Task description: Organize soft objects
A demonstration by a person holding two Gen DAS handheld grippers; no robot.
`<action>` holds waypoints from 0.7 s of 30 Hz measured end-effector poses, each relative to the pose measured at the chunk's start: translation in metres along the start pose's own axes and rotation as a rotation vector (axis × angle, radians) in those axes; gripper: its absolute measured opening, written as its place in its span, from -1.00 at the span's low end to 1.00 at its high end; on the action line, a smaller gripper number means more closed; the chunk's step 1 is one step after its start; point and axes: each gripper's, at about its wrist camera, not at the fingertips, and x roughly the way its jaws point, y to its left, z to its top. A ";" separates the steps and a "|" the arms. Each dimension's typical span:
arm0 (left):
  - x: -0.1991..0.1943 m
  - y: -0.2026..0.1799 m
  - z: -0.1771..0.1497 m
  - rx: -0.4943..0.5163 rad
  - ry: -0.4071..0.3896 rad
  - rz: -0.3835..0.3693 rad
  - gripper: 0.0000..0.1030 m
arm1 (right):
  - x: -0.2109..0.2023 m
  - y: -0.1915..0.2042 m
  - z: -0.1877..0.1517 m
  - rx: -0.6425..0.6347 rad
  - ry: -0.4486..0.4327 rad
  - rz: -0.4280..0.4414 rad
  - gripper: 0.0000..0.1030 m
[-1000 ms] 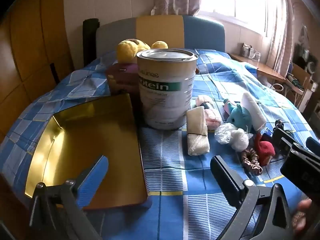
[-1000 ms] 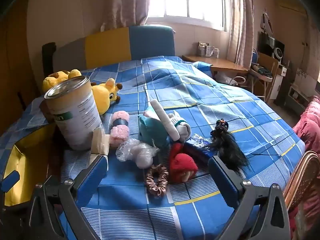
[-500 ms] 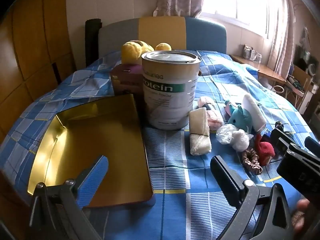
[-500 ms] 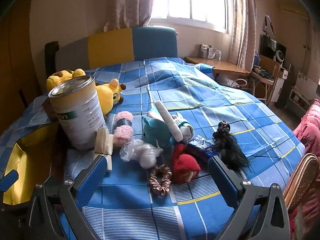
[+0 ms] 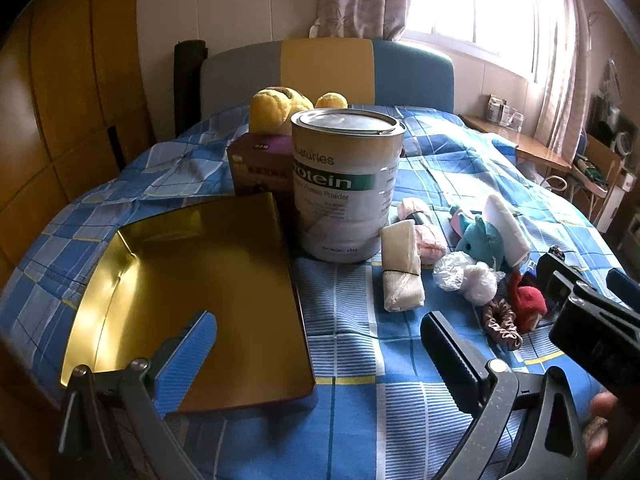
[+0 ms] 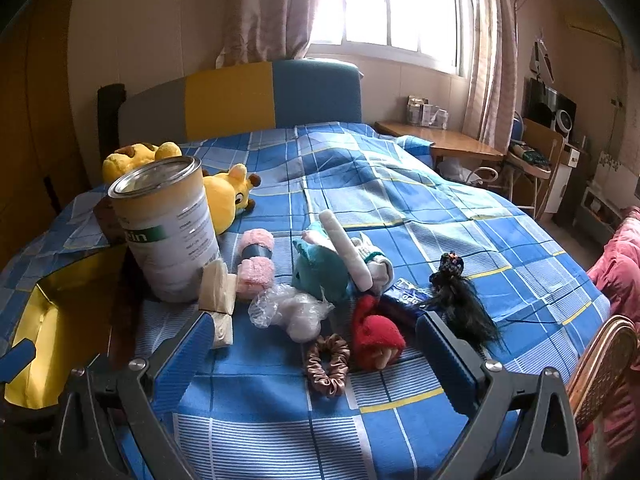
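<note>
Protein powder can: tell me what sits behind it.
Behind the protein powder can sit a yellow plush toy and a dark purple box. The can hides the plush's middle and the box's right part.

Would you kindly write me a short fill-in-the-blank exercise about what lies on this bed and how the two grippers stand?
1. The protein powder can stands upright with its lid ____.
2. The gold tin tray beside the can holds ____.
3. Both the left gripper and the right gripper are ____ and hold nothing.
4. The satin scrunchie lies right beside a ____ knitted toy.

Missing words: on; nothing; open; red
</note>
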 end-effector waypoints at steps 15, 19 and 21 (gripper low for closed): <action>0.001 0.000 -0.001 -0.001 0.007 -0.011 0.99 | 0.000 -0.002 0.002 -0.002 0.000 -0.001 1.00; 0.002 -0.001 -0.001 -0.001 0.011 -0.013 0.99 | 0.001 -0.002 0.002 -0.001 0.000 0.001 1.00; 0.003 -0.001 -0.001 0.001 0.013 -0.015 0.99 | 0.001 -0.003 0.003 0.000 0.001 0.001 1.00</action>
